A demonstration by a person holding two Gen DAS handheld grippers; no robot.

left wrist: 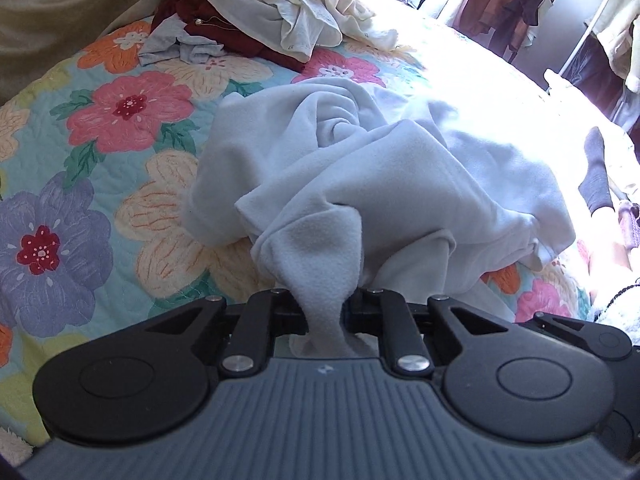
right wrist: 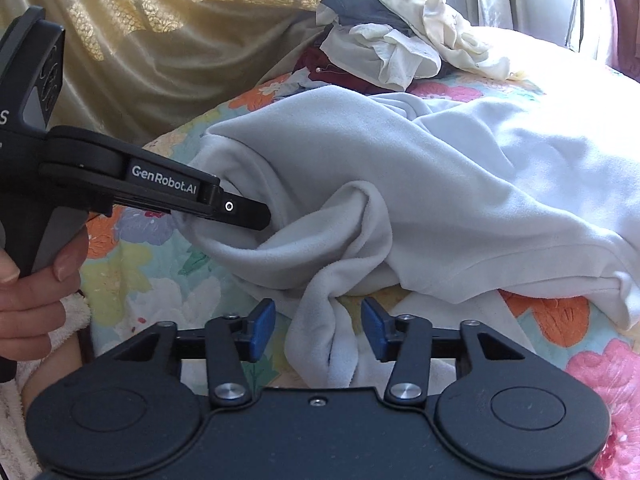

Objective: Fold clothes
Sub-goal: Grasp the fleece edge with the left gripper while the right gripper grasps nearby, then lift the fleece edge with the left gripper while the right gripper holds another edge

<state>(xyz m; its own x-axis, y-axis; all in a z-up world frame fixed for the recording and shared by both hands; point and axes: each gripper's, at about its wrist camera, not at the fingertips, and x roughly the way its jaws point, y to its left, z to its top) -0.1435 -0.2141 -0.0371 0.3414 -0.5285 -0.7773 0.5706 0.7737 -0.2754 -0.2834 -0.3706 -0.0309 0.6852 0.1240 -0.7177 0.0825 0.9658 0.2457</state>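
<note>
My two tongs are at the pale blue fleece on the bed.

My left tongs (left wrist: 325,312) pinch a bunch of the pale blue fleece (left wrist: 360,184) tight. My right tongs (right wrist: 318,330) are apart, with a twist of fleece between the blue pads (right wrist: 262,330), not squeezed. The fleece lies crumpled on the flowery quilt (left wrist: 100,184), near the clothes pile (left wrist: 280,8).

"GenRobot.AI" on left tool (right wrist: 256,216)
</note>
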